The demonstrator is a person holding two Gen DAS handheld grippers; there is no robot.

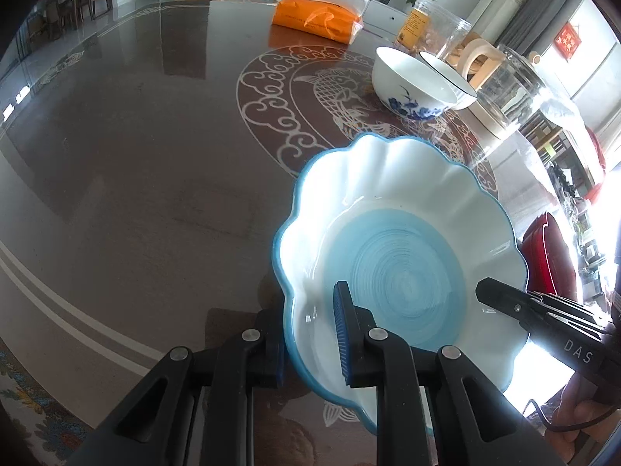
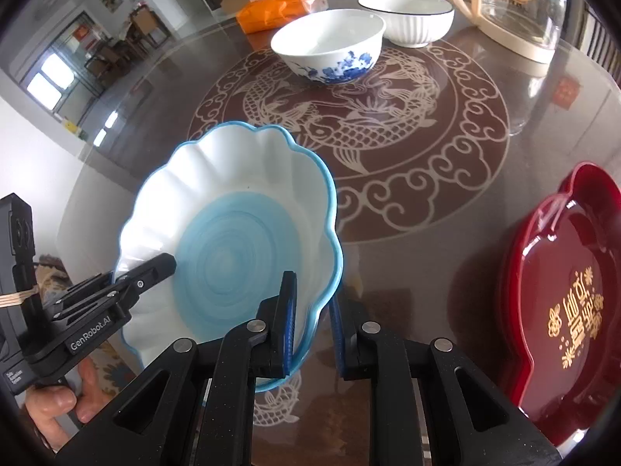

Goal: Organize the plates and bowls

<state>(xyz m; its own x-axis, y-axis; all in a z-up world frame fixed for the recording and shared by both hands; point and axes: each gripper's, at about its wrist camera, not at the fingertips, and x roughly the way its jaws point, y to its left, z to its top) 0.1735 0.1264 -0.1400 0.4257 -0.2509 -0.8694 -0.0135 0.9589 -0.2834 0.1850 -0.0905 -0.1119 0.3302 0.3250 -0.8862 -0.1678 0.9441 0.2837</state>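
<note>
Right wrist: glossy scalloped plate (image 2: 233, 233), blue-rimmed.

The red lacquered tray with gold characters (image 2: 559, 310) is cut off at the right edge of the right wrist view. The white ribbed bowl with a dark rim (image 1: 452, 77) sits partly hidden behind the blue-flowered white bowl (image 1: 411, 85). The scalloped blue-rimmed plate (image 1: 388, 233) hides the outer pad of the left tool (image 1: 310, 334).

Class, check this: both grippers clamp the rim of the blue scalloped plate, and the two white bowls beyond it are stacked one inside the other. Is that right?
Not quite. The blue-flowered bowl and black-rimmed bowl stand side by side, as the right wrist view shows. Both grippers do clamp the scalloped plate.
</note>
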